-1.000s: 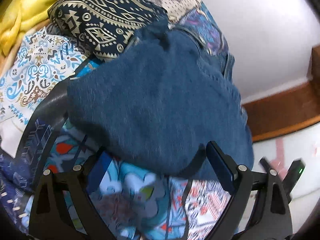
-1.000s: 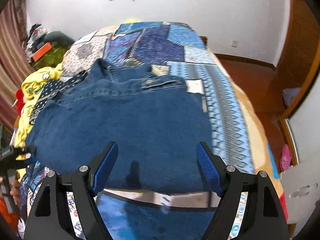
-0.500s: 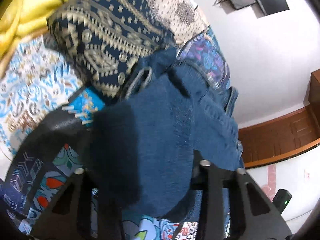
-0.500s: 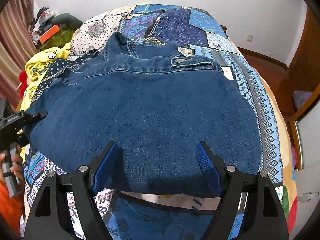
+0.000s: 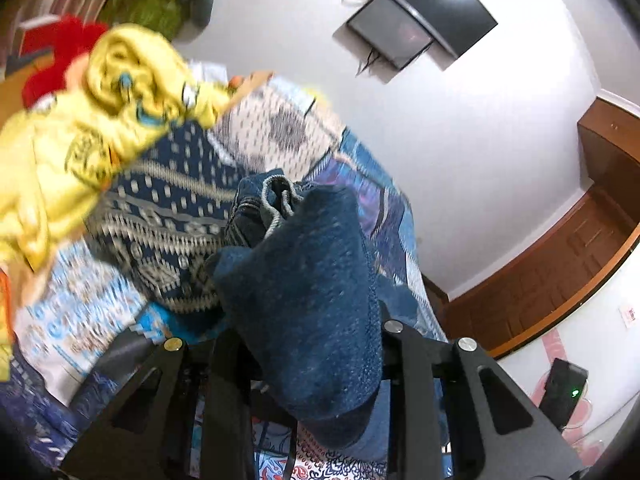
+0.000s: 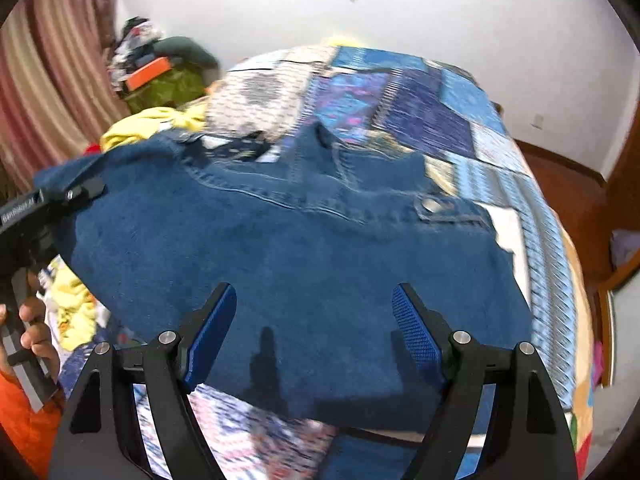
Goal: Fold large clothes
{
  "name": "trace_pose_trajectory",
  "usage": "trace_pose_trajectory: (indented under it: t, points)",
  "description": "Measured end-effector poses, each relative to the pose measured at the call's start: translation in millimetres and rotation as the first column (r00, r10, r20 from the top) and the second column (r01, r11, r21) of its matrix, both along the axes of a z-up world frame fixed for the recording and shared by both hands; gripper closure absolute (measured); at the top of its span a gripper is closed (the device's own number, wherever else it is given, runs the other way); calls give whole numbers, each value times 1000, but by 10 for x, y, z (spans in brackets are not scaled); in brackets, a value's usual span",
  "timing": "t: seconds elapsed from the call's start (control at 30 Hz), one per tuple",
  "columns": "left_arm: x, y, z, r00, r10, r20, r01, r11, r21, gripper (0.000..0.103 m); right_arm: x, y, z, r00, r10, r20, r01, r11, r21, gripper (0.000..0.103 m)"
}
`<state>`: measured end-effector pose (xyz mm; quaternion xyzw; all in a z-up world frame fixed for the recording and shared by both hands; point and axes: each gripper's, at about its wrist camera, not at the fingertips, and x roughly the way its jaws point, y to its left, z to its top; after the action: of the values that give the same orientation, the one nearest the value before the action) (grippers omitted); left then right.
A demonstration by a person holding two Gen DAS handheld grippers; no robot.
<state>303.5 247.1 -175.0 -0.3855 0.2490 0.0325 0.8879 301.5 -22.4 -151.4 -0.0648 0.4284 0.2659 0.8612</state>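
Note:
A blue denim jacket (image 6: 320,248) lies spread on the bed, collar and a buttoned chest pocket on the far side. My left gripper (image 5: 308,332) has a thick fold of the jacket's (image 5: 312,280) left edge between its jaws, which are closing on it, and the fold is raised off the bed. In the right wrist view the left gripper (image 6: 76,194) shows at that lifted edge, held by a person's hand (image 6: 32,332). My right gripper (image 6: 314,300) hangs open just above the jacket's near hem, with nothing between its blue pads.
A patchwork bedspread (image 6: 420,112) covers the bed. A yellow garment (image 5: 92,132) and a dark blue patterned cloth (image 5: 160,216) lie left of the jacket. A striped curtain (image 6: 40,80) and a clutter pile (image 6: 160,76) stand at the far left, a wall screen (image 5: 420,28) beyond.
My left gripper went from wide open to closed on the jacket's edge and rose with it. My right gripper came in over the jacket's near hem, staying open.

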Motion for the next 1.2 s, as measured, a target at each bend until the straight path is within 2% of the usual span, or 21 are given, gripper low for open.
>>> trace_pose_trajectory:
  t: [0.13,0.27,0.43,0.57,0.67,0.73,0.87,0.97,1.07,1.13,1.2]
  points:
    - [-93,83,144,1000,26,14,-27,999,41,77,-2,374,-132,997,74,-33,-73,997,9,25]
    - [-117,69,129,1000,16,-20,-14,996,90,77,61,692,-493,983,119,-142,-120,993,-3,25]
    - [-39,-153,84,998,6,-63,7,979,201,77,98,733,-777,971,114,-212,-120,993,-17,24]
    - [47,-332,258,999,-27,-39,36,969,245,77,66,695,-707,969,137,-208,-148,988,-39,24]
    - [195,-530,413,998,-63,-26,68,958,280,77,28,509,-563,976,124,-180,-130,991,-23,24]
    - [334,-743,519,994,-105,-17,105,946,308,77,4,312,-453,983,102,-152,-103,995,-1,24]
    - [578,-1197,659,983,-183,-14,176,921,348,78,0,-251,-244,994,-6,-105,11,999,47,24]
    - [752,-1636,708,965,-260,-26,250,893,374,78,-17,-647,-145,992,-114,-52,115,993,19,24]
    - [860,-2139,677,936,-346,-61,339,843,417,78,-25,-1004,-83,977,-212,-14,212,977,-4,24]
    - [875,-2495,596,910,-404,-97,401,791,462,78,-20,-1216,-72,965,-260,-20,261,965,8,24]
    - [864,-2888,401,870,-463,-168,478,709,519,78,-29,-1446,-89,950,-310,-34,311,950,25,24]
